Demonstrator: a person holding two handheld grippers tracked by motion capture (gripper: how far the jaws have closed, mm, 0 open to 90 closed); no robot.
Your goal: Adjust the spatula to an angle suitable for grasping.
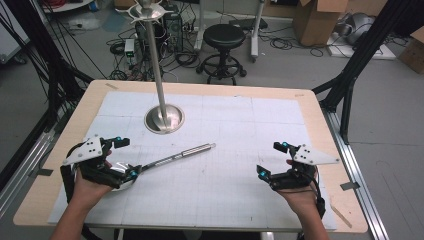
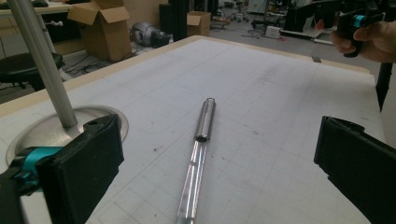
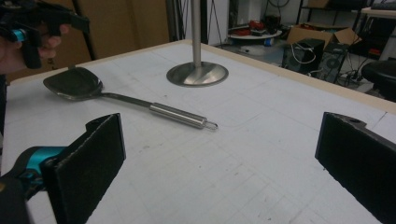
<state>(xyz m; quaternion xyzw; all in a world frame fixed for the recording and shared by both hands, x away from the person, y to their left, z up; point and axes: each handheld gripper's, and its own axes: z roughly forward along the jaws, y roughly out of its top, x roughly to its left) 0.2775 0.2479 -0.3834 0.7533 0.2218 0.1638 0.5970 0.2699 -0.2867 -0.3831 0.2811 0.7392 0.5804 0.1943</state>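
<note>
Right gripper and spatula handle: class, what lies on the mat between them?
Nothing. In the right gripper view, bare gridded mat runs from the open right gripper to the spatula handle's ringed end.

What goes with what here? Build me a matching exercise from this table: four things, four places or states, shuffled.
Things:
1. spatula
2. metal stand
3. left gripper
4. right gripper

Places or states:
A. upright, its round base on the far left part of the mat
B. open over the near right of the mat, nothing between its jaws
C. lying flat, handle pointing toward the table's middle
D. open above the spatula's blade end

Pairs: 1-C, 2-A, 3-D, 4-B
</note>
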